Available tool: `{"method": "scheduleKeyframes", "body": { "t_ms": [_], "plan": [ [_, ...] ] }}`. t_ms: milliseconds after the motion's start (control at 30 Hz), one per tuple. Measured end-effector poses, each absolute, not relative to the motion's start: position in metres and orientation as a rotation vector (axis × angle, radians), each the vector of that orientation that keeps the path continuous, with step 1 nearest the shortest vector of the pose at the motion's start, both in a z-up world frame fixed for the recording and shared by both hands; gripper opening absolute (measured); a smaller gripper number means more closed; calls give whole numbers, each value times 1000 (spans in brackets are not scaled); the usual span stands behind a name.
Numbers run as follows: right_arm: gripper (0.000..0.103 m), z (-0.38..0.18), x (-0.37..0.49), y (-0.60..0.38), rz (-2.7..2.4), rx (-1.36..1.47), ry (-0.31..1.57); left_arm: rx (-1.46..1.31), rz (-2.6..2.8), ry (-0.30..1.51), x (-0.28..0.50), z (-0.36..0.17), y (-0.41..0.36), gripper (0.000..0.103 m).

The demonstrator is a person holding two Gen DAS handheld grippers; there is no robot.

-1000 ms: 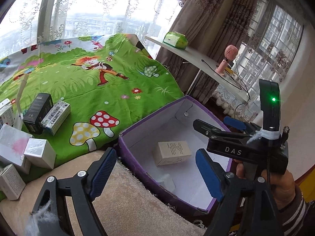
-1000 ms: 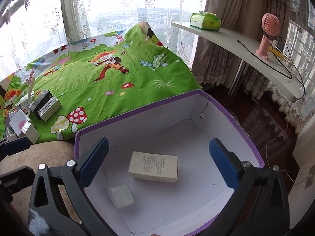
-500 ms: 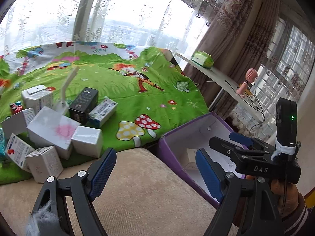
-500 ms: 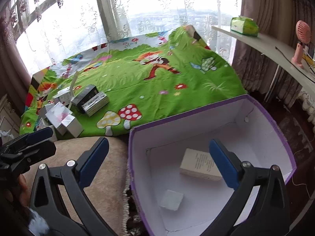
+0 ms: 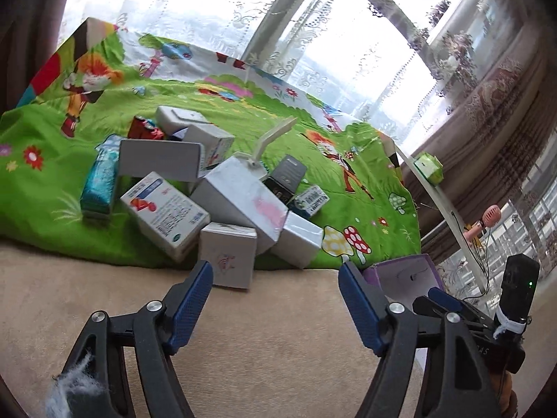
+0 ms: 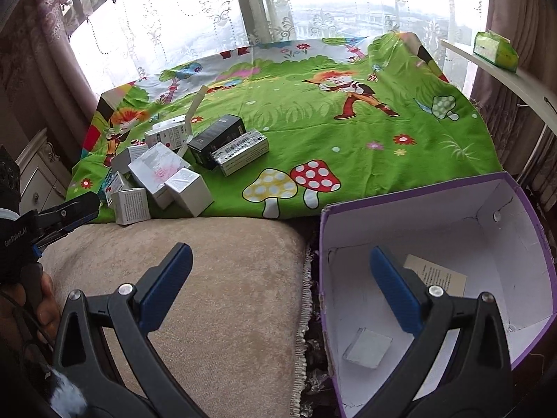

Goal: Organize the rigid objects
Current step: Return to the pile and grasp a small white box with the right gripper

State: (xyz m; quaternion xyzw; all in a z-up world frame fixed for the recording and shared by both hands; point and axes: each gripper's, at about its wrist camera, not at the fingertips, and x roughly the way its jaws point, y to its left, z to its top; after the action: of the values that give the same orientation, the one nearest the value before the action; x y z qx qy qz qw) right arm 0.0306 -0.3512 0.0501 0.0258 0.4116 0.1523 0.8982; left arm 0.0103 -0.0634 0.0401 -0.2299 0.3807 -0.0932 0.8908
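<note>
Small white box (image 5: 228, 258) lies just ahead of the left gripper (image 5: 275, 299), slightly left of its empty, spread, just-narrowing fingers; right gripper (image 6: 280, 282), also spread, farther off.

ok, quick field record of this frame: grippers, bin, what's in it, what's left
left gripper: open, jaws have just been closing, nothing between them, aimed at the pile
right gripper: open, empty
purple box: beside the beige cushion
in box: printed carton, small clear-wrapped box
pile of small boxes: on the green cartoon sheet, not yet sorted
</note>
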Motion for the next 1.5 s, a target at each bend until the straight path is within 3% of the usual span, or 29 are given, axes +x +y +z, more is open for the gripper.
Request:
{"method": "scheduleKeyframes", "body": {
  "t_ms": [267, 700, 800, 900, 1100, 1500],
  "plan": [
    [102, 43, 38, -327, 376, -27, 878, -532, -158, 888, 24, 22, -49, 62],
    [102, 38, 66, -272, 487, -152, 878, -466, -125, 979, 49, 12, -57, 59],
    [102, 34, 75, -261, 498, -187, 881, -453, -115, 989, 53, 11, -58, 55],
    [102, 32, 82, -250, 515, -229, 876, -445, -112, 998, 56, 8, -60, 44],
    [102, 27, 97, -235, 539, -298, 866, -465, -117, 974, 50, 8, -57, 44],
    [85, 16, 119, -213, 619, -363, 887, -479, -124, 939, 41, 11, -56, 44]
  ]
}}
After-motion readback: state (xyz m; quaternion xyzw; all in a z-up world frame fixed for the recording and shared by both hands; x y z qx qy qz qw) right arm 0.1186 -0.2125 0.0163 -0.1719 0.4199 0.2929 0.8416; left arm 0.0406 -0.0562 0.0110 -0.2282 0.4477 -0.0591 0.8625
